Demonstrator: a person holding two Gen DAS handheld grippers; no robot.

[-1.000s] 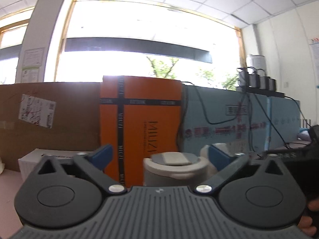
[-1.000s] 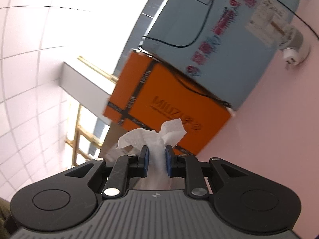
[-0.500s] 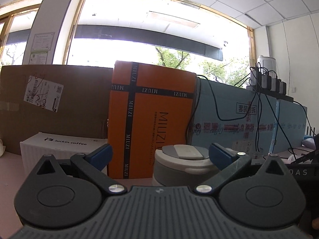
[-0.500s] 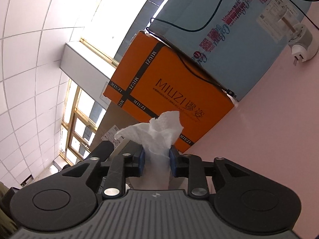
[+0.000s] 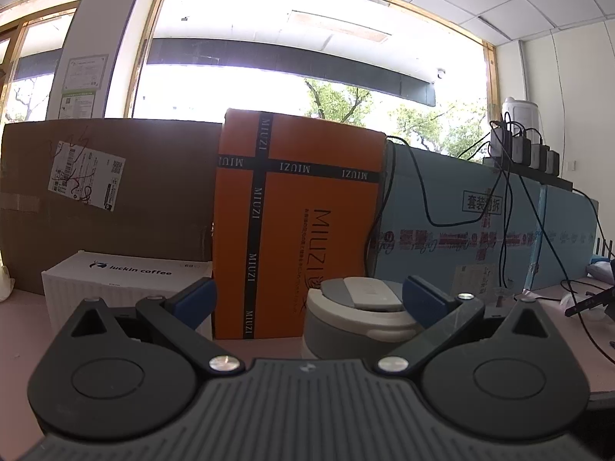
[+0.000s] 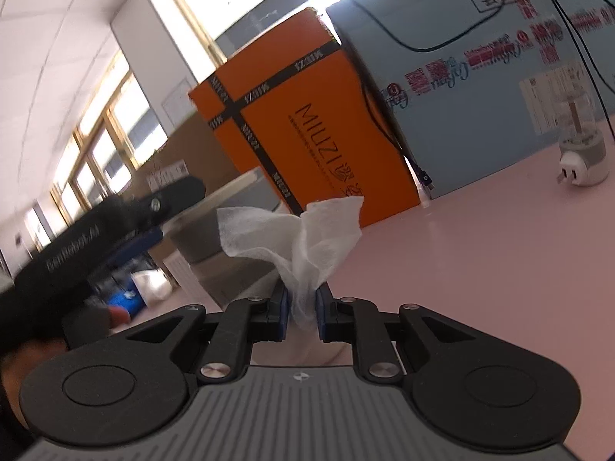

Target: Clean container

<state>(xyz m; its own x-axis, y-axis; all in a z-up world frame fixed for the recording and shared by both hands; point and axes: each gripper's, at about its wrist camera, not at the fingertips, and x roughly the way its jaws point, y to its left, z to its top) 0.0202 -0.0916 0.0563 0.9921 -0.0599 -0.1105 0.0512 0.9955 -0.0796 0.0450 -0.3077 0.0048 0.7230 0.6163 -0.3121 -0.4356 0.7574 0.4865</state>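
Observation:
The container [image 5: 357, 317], a grey-and-white cup with a flat grey lid, stands on the pink table [image 5: 265, 345]. It sits between the fingers of my left gripper [image 5: 309, 294], close against the right finger; the left finger is well clear, so this gripper is open. My right gripper [image 6: 301, 305] has its jaws closing on a crumpled white wipe [image 6: 303, 238], whose pads pinch its lower end while the rest fans out above. In the right wrist view, a black finger [image 6: 153, 207] of the left gripper and a hand [image 6: 111, 313] show at the left, with the blurred container [image 6: 200, 242] behind the wipe.
An orange MIUZI box [image 5: 296, 223] stands just behind the container, with a brown cardboard panel [image 5: 115, 199] and a white coffee box [image 5: 127, 284] to its left. A blue board [image 5: 480, 238] with hanging cables is at the right. A small white plug device [image 6: 580, 153] sits on the table.
The right gripper has rolled, so the table now lies nearly level in its view; the wipe stays pinched. The left gripper and hand have come into the right wrist view.

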